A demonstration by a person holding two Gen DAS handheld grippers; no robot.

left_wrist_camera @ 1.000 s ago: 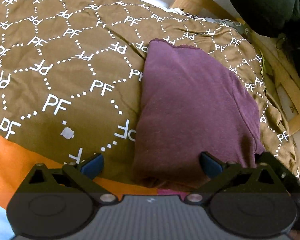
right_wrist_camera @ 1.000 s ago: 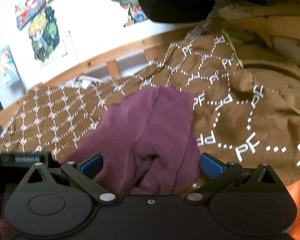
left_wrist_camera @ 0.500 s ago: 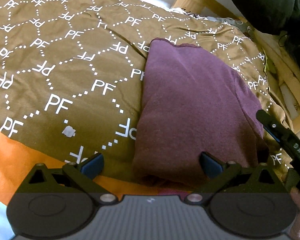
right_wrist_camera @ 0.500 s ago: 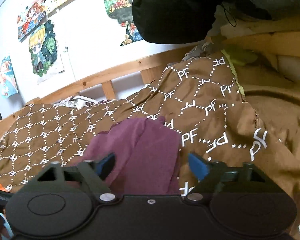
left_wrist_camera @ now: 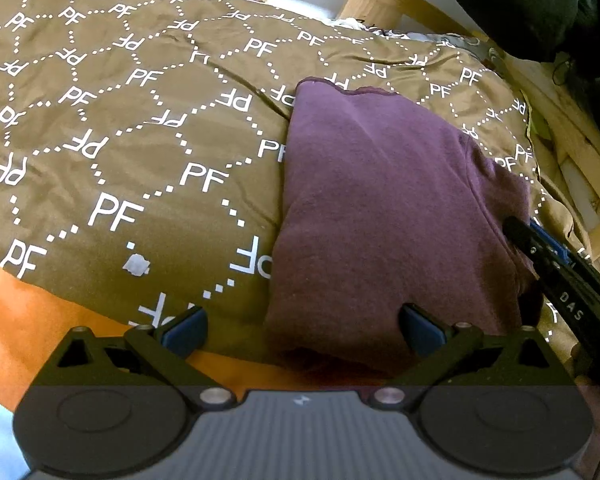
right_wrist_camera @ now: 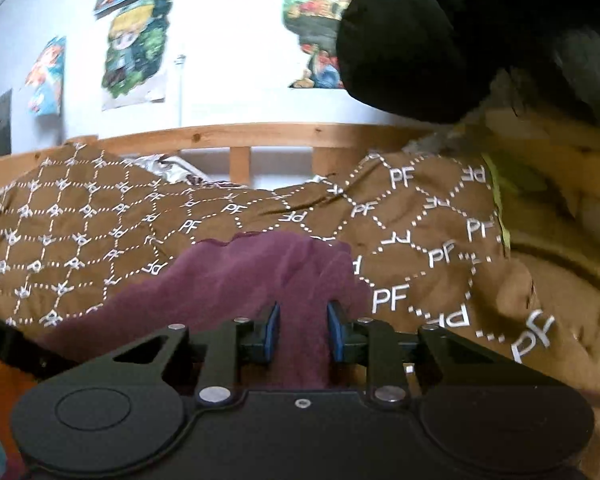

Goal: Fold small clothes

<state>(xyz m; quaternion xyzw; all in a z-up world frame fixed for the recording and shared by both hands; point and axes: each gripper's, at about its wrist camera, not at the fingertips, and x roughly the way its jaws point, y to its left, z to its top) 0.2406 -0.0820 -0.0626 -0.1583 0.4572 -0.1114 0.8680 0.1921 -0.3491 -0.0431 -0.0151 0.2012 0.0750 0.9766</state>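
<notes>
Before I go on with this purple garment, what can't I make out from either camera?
- Purple garment: near edge hidden behind the left hand-held gripper, left wrist view.
- Right hand-held gripper: how many layers it pinches, hidden by folds, right wrist view.
- Posters: blurred.
- Garment type: unclear.

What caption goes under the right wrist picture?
Right gripper pinching a fold of the purple knit garment on the brown PF-patterned bedspread.

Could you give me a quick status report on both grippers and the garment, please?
Left gripper open, over near edge of the maroon garment. Right gripper shut on a bunched fold of it. Garment lies on brown bedspread; nothing in the way.
</notes>
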